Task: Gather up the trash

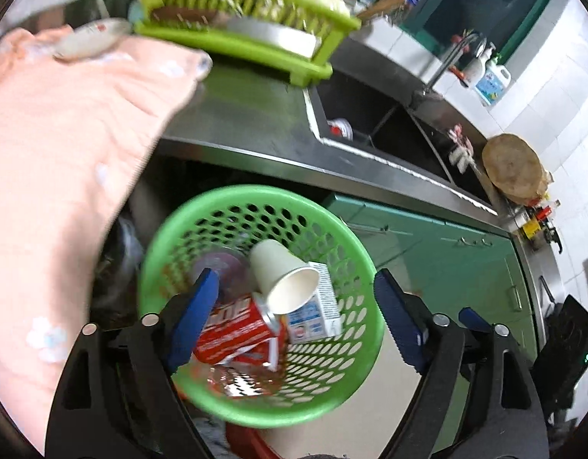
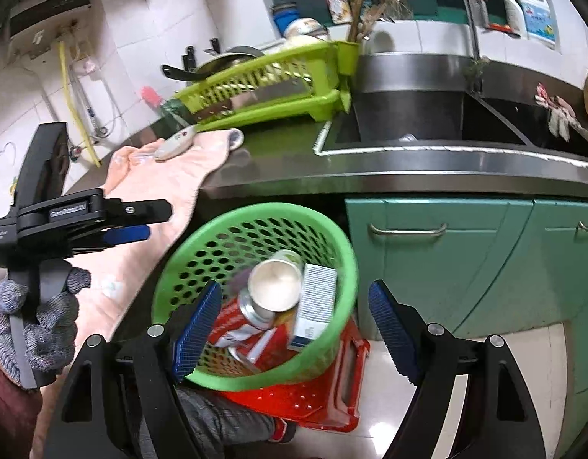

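Below the counter edge, a green perforated basket (image 1: pixel 263 401) is being seen from both wrist views, low and centre in each frame. It is being supported by a red plastic stool (image 2: pixel 332 401), visible under it in the right wrist view.

Inside the basket, several pieces of trash are being held together. A white paper cup (image 1: pixel 282 279) is lying tilted with its open mouth turned towards the cameras, resting on a crushed red can (image 1: pixel 236 336) and leaning against a small white and blue carton (image 1: pixel 317 313), which is standing against the right-hand wall of the basket. A crumpled foil wrapper (image 1: pixel 240 382) is lying beneath the can, at the bottom.

The left gripper (image 1: pixel 298 317) is being held over the basket with its blue pads spread wide and nothing pressed between them. The right gripper (image 2: pixel 294 329) is likewise being held with its fingers wide apart, clamped on nothing, the basket showing between them.

In the upper part of each frame, a lime green dish rack (image 1: pixel 248 19) is being shown on the steel counter (image 1: pixel 248 114), with dishes in it, though blurred. A pink towel (image 1: pixel 64 153) is draped over the counter edge at left, and a steel sink (image 1: pixel 370 114) is lying to the right of the rack.
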Tool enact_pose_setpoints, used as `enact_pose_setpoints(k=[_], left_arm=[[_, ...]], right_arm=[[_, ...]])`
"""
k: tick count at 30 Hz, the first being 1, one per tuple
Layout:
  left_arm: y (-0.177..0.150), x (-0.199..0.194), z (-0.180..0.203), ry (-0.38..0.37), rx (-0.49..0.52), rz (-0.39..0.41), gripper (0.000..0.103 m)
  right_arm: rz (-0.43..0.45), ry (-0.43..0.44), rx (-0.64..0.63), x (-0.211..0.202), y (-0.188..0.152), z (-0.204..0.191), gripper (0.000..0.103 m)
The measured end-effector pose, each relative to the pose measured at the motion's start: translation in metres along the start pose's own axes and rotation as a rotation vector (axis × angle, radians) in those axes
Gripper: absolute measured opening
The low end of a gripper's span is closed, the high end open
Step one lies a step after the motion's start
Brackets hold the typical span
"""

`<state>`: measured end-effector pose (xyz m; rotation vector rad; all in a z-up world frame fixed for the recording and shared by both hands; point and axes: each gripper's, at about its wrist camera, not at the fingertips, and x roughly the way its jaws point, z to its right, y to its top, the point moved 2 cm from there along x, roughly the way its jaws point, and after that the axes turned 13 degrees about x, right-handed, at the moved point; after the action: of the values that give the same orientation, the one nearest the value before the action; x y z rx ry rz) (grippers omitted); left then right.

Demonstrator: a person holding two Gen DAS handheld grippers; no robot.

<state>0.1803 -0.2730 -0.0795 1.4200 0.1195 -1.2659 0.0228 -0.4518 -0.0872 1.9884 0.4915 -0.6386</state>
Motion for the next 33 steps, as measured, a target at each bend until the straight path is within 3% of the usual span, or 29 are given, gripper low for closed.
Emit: enact_pose_setpoints(k=[8,17,33], left_arm=[[-0.021,-0.086,-0.017,0.166,0.025,0.118,0.098],[-0.055,-0.162,-0.056,0.32,-0.039,0.195,0.098],[-0.09,-0.227,-0.069,0.521,-0.033,0.248,0.098]], right_arm=[[0.026,0.055,-0.06,-0.013,-0.006,-0.052,0.083],[0.036,0.094,-0.131,-0.019,-0.015,-0.106,0.088],[0.067,0.105,-0.2,-0.028,-0.018,-0.158,0.092]])
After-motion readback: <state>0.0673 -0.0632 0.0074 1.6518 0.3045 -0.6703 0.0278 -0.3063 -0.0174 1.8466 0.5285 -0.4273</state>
